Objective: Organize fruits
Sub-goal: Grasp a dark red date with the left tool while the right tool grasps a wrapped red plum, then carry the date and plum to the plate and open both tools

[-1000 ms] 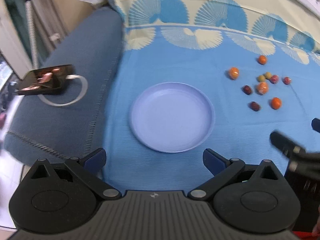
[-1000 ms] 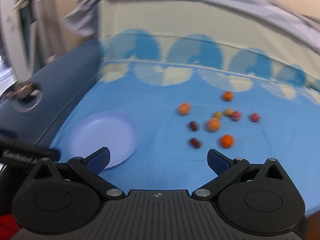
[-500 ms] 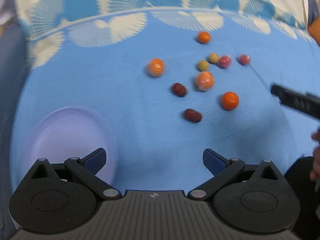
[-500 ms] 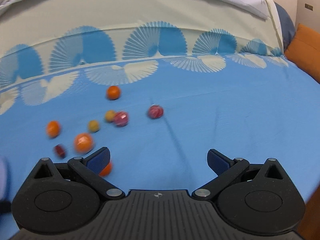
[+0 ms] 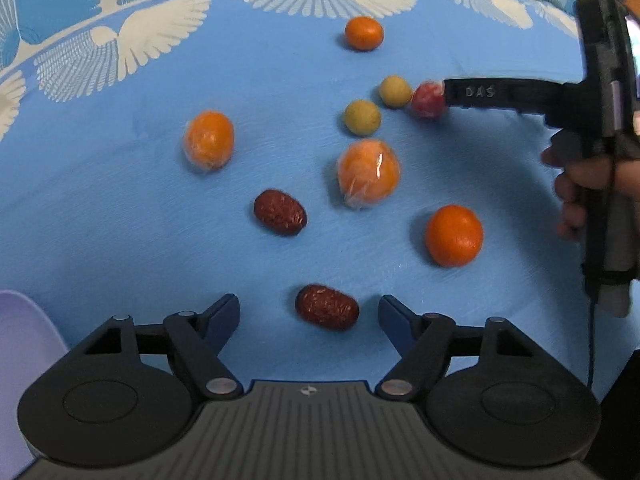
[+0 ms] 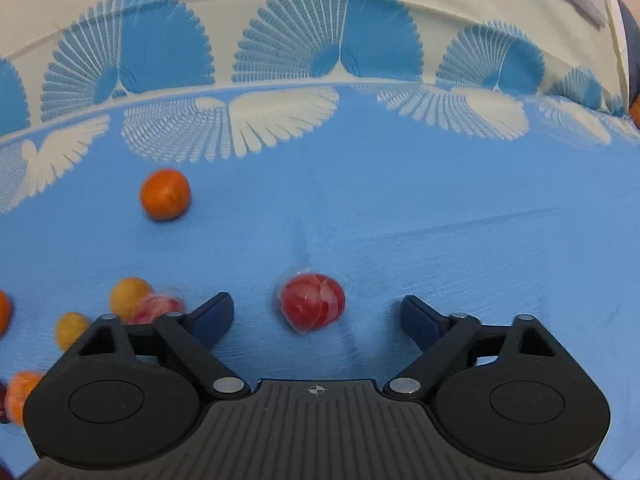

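Small fruits lie on a blue cloth (image 5: 120, 208). My left gripper (image 5: 309, 312) is open, with a dark red date (image 5: 326, 306) lying between its fingertips. A second date (image 5: 280, 212), several oranges such as one at the right (image 5: 454, 235), and two yellow-green fruits (image 5: 362, 117) lie beyond. My right gripper (image 6: 317, 314) is open, with a wrapped red fruit (image 6: 312, 306) between its fingertips on the cloth. Another wrapped red fruit (image 6: 157, 307) sits by its left finger. The right gripper also shows in the left wrist view (image 5: 444, 94).
The rim of a lilac plate (image 5: 28, 344) shows at the lower left of the left wrist view. A cream band with blue fan patterns (image 6: 320, 40) runs along the far side of the cloth. An orange (image 6: 165, 194) lies apart at the far left.
Both grippers have moved forward and down toward the fruits. The left now brackets a date and the right brackets a wrapped red fruit. The plate has slid out of view to the left.
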